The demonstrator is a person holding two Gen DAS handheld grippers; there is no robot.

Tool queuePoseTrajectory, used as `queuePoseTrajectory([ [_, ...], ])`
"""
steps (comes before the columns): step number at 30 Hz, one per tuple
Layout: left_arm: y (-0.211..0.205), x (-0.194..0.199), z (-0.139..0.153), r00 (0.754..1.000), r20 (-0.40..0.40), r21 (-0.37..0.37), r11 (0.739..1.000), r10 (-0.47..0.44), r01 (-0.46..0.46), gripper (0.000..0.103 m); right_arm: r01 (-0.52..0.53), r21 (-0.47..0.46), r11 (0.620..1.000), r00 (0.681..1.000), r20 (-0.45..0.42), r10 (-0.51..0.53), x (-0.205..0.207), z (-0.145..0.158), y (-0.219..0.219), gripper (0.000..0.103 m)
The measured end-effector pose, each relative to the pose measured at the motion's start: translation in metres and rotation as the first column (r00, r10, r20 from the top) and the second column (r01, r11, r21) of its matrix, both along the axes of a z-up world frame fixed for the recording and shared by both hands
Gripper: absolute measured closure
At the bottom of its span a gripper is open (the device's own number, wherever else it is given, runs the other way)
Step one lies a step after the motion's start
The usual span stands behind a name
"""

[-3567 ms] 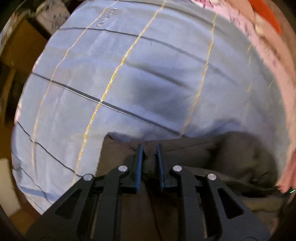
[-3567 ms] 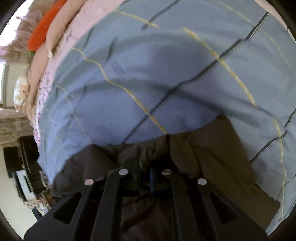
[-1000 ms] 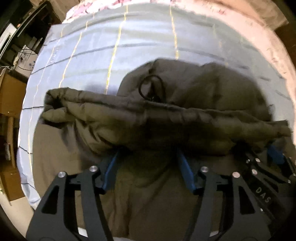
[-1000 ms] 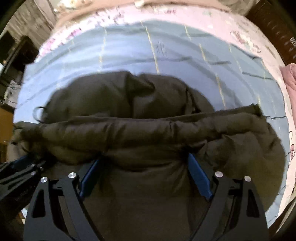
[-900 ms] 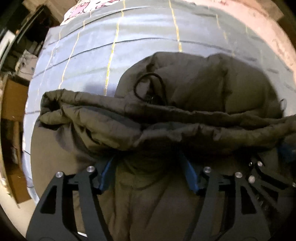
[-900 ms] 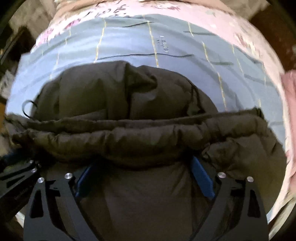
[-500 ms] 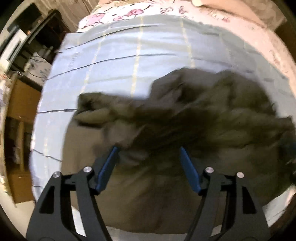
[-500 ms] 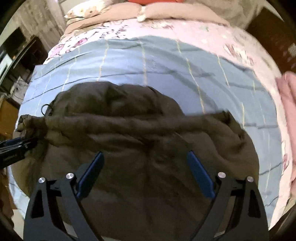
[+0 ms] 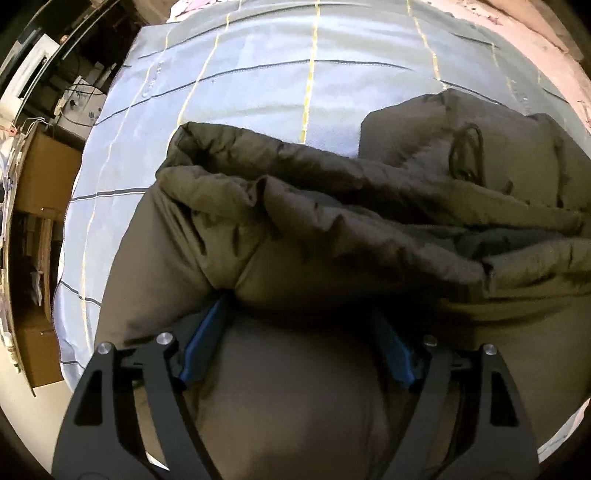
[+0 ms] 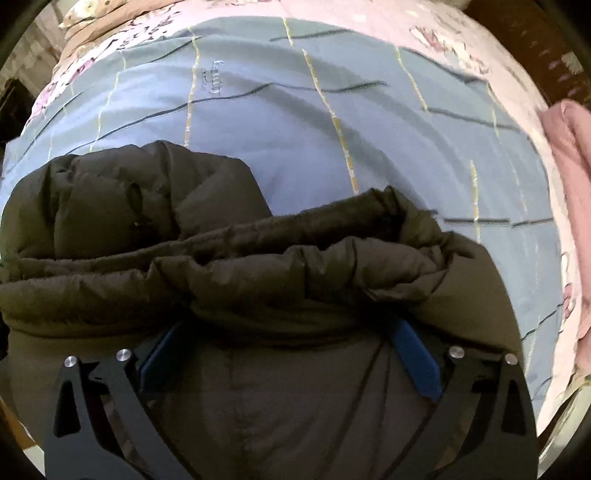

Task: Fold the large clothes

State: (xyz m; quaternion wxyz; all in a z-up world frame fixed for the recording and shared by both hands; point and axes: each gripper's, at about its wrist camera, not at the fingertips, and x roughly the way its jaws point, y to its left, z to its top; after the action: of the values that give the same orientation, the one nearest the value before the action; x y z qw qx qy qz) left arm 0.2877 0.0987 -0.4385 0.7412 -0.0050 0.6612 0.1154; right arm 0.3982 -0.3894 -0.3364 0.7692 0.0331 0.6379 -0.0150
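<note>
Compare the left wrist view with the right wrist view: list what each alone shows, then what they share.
Only the left wrist view shows the wooden furniture beside the bed and a cord loop on the jacket. Only the right wrist view shows the pink cloth at the bed's edge and the floral sheet. Both show the olive puffer jacket folded over on the blue checked cover, with the left gripper and right gripper open.
</note>
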Motion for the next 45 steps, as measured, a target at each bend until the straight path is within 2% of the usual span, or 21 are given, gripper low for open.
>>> queuePoseTrajectory([
  [1, 0.005, 0.0, 0.008, 0.999, 0.021, -0.032, 0.999, 0.03, -0.03, 0.028, 0.0, 0.0, 1.0, 1.0, 0.0, 0.0, 0.0, 0.0, 0.0, 0.001],
  [2, 0.011, -0.001, 0.016, 0.997, 0.049, -0.068, 0.996, 0.06, -0.057, 0.035, 0.023, 0.03, 0.999, 1.0, 0.015, -0.023, -0.001, 0.006, -0.006, 0.008],
  [3, 0.016, -0.007, 0.023, 0.995, 0.066, -0.088, 0.993, 0.079, -0.073, 0.037, 0.041, 0.058, 0.997, 0.998, 0.036, -0.044, -0.003, 0.013, -0.012, 0.012],
  [4, 0.022, -0.01, 0.027, 0.993, 0.077, -0.102, 0.991, 0.091, -0.083, 0.037, 0.098, 0.142, 0.985, 0.993, 0.058, -0.107, -0.009, 0.024, -0.035, 0.012],
  [7, 0.037, -0.014, 0.019, 0.994, 0.053, -0.107, 0.991, 0.091, -0.085, 0.036, 0.113, 0.128, 0.985, 0.992, 0.05, -0.12, -0.012, 0.021, -0.046, 0.026],
  [10, 0.04, -0.009, 0.006, 0.997, 0.027, -0.089, 0.993, 0.077, -0.075, 0.036, 0.183, 0.18, 0.966, 0.983, -0.017, -0.183, -0.011, 0.0, -0.066, 0.027],
  [13, 0.033, -0.005, 0.006, 0.998, 0.01, -0.032, 0.998, 0.057, -0.057, 0.036, 0.185, 0.125, 0.975, 0.983, -0.04, -0.182, -0.006, -0.002, -0.058, 0.027],
  [16, 0.044, -0.008, 0.017, 0.996, 0.023, -0.049, 0.995, 0.087, -0.085, 0.041, 0.194, 0.108, 0.975, 0.98, -0.059, -0.189, -0.002, 0.009, -0.058, 0.027],
  [18, 0.056, -0.018, 0.033, 0.993, 0.055, -0.049, 0.994, 0.102, -0.099, 0.047, 0.212, 0.115, 0.97, 0.977, -0.015, -0.212, -0.011, 0.027, -0.067, 0.027],
  [22, 0.06, -0.05, 0.054, 0.992, 0.12, 0.006, 0.999, 0.048, -0.049, 0.039, 0.173, 0.053, 0.984, 0.98, 0.094, -0.177, -0.051, 0.059, -0.074, 0.027],
  [24, 0.062, -0.059, 0.038, 0.996, 0.077, 0.052, 0.998, 0.035, -0.039, 0.037, 0.149, -0.007, 0.989, 0.987, 0.069, -0.148, -0.069, 0.046, -0.075, 0.027],
  [27, 0.073, -0.06, 0.009, 0.996, 0.027, 0.013, 0.997, 0.081, -0.081, 0.026, 0.173, -0.013, 0.985, 0.985, 0.0, -0.173, -0.076, 0.008, -0.085, 0.025],
  [28, 0.075, -0.057, 0.003, 0.996, 0.02, 0.015, 0.996, 0.089, -0.089, 0.024, 0.178, -0.023, 0.984, 0.984, -0.006, -0.178, -0.076, 0.003, -0.086, 0.019],
  [29, 0.075, -0.055, 0.0, 0.995, 0.017, 0.017, 0.995, 0.093, -0.094, 0.022, 0.171, -0.05, 0.984, 0.985, -0.013, -0.172, -0.072, -0.005, -0.085, 0.014],
  [31, 0.076, -0.05, -0.001, 0.993, 0.001, 0.019, 0.993, 0.117, -0.117, 0.023, 0.165, -0.068, 0.984, 0.986, -0.029, -0.167, -0.065, -0.011, -0.082, 0.013],
  [32, 0.075, -0.05, 0.006, 0.991, 0.0, 0.012, 0.991, 0.136, -0.136, 0.032, 0.177, -0.072, 0.982, 0.983, -0.039, -0.18, -0.062, -0.01, -0.081, 0.015],
  [33, 0.072, -0.052, 0.016, 0.99, 0.011, 0.002, 0.99, 0.143, -0.143, 0.044, 0.193, -0.076, 0.978, 0.98, -0.034, -0.196, -0.062, -0.002, -0.081, 0.021],
  [35, 0.06, -0.062, 0.045, 0.988, 0.082, -0.008, 0.991, 0.133, -0.133, 0.044, 0.189, -0.055, 0.98, 0.982, 0.021, -0.188, -0.067, 0.024, -0.071, 0.023],
  [38, 0.034, -0.081, 0.07, 0.983, 0.152, -0.015, 0.995, 0.103, -0.102, 0.042, 0.13, 0.05, 0.99, 0.986, 0.101, -0.134, -0.086, 0.06, -0.044, 0.023],
  [41, 0.009, -0.09, 0.063, 0.986, 0.144, -0.087, 0.994, 0.078, -0.066, 0.042, 0.05, 0.109, 0.993, 0.992, 0.112, -0.063, -0.098, 0.064, -0.007, 0.023],
  [45, -0.021, -0.095, 0.029, 0.997, 0.081, -0.048, 0.999, 0.013, -0.009, 0.043, 0.037, 0.103, 0.994, 0.998, 0.044, -0.042, -0.1, 0.028, 0.021, 0.022],
])
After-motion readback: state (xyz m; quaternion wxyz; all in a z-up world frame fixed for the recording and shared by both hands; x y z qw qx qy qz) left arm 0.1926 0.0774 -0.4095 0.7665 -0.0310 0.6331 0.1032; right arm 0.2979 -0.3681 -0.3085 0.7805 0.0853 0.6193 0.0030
